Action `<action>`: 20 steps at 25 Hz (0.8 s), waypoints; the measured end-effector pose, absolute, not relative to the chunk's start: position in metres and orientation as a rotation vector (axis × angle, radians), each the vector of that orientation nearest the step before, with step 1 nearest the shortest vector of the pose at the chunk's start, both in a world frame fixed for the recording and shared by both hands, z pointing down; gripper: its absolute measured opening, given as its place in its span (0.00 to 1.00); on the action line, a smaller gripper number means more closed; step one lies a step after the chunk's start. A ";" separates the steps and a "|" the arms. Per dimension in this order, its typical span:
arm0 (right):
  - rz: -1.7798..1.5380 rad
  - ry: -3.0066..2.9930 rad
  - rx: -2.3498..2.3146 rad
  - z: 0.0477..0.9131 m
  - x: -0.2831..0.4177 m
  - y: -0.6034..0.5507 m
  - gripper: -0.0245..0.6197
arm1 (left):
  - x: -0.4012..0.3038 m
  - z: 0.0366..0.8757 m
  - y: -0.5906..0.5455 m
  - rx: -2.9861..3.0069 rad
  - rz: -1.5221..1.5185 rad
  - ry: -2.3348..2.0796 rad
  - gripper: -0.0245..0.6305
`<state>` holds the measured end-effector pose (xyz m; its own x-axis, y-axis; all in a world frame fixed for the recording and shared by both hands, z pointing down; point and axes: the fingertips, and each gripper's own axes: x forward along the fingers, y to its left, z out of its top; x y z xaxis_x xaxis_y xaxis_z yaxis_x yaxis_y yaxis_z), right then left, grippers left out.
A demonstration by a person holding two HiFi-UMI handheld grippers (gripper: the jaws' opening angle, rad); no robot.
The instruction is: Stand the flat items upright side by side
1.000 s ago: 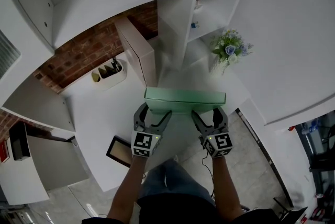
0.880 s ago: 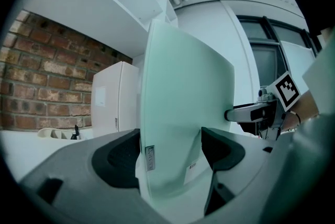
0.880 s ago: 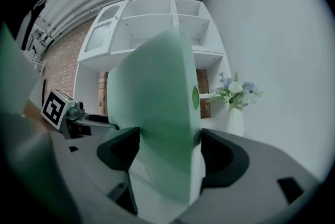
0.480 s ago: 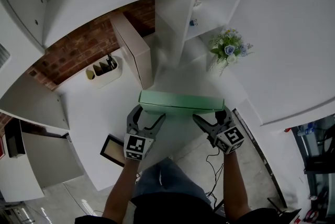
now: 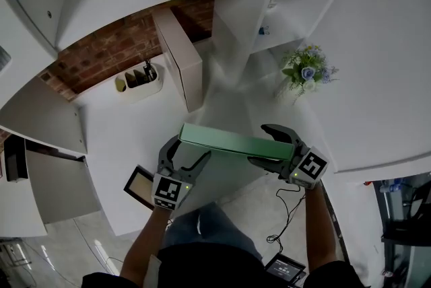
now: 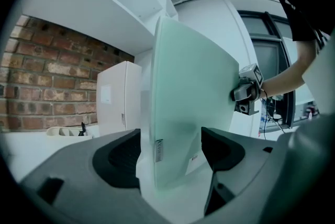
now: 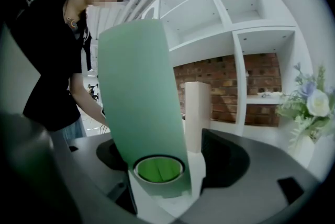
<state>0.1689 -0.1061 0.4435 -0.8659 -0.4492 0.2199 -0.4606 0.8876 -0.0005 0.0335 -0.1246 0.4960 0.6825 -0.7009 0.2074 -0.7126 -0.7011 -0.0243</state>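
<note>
Your left gripper [image 5: 192, 149] has its jaws closed on one short end of the flat green box [image 5: 229, 140], a pad against each broad face. Your right gripper [image 5: 257, 142] clamps the other short end the same way, its jaws set wide across the box's thickness. The box is on edge, with one narrow long edge turned up. Its long axis runs from one gripper across to the other, and the right end slants a little nearer to you. It sits on your side of the upright white box [image 5: 178, 54], above the white worktop [image 5: 121, 138]; whether its lower edge touches the worktop cannot be told. A round window [image 7: 158, 169] showing brighter green is cut in the end your right jaws hold. A thin label [image 6: 158, 150] runs along the edge at the left end, its print too small to read. The white box also carries a pale label [image 6: 106, 94], unreadable. A caddy of pens [image 5: 138, 81] stands just left of the white box, flowers [image 5: 308, 71] are well to its right, and a small framed panel [image 5: 138, 184] lies nearer you, to its left.
</note>
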 end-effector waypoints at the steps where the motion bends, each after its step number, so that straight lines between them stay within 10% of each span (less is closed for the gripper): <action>1: 0.069 -2.852 0.647 0.442 0.166 -0.105 0.60 | 0.033 0.495 -0.125 2.823 0.310 -1.197 0.56; 9: -0.073 -2.861 0.529 0.441 0.159 -0.105 0.31 | 0.032 0.493 -0.131 2.798 0.311 -1.242 0.56; 20: -0.033 -2.839 0.906 0.415 0.190 -0.108 0.25 | 0.039 0.489 -0.139 2.807 0.294 -1.220 0.56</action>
